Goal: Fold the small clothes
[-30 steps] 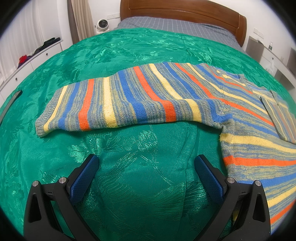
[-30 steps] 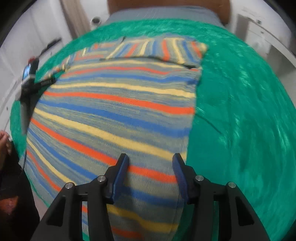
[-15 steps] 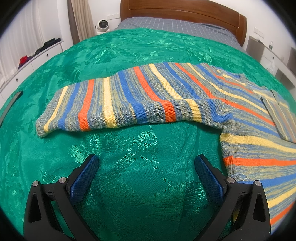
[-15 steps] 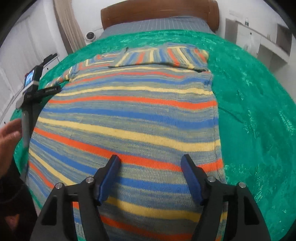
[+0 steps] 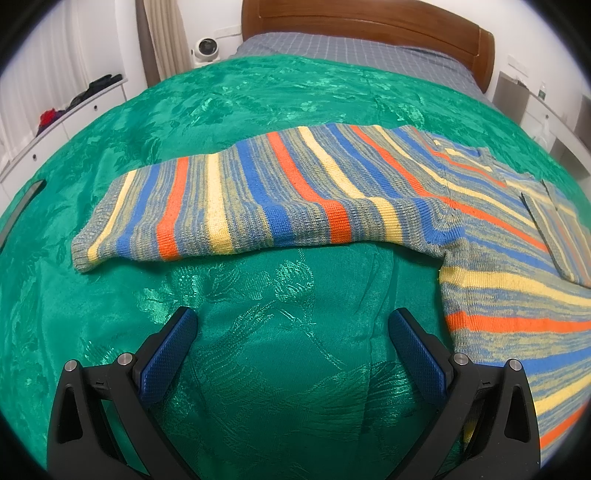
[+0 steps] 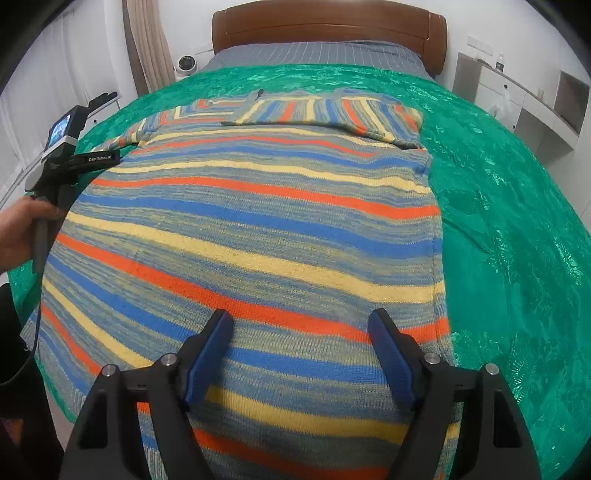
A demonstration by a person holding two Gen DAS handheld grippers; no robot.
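A striped knit sweater in blue, orange, yellow and grey lies flat on the green bedspread. Its right sleeve is folded across the top. Its left sleeve stretches out to the left in the left wrist view. My right gripper hovers over the sweater's lower body near its right edge; its jaws are opening and nothing is pinched between the blue pads. Over bare bedspread just below the outstretched sleeve, my left gripper stands open, with the sweater's body to its right.
A person's hand holds the left gripper's handle at the left of the right wrist view. A wooden headboard and grey sheet lie at the far end. White cabinets flank the bed; a dark strip lies on the bedspread's left edge.
My right gripper has slid from the sweater's right edge to over its body, and its jaws have spread wider. The left gripper and the outstretched sleeve have stayed still.
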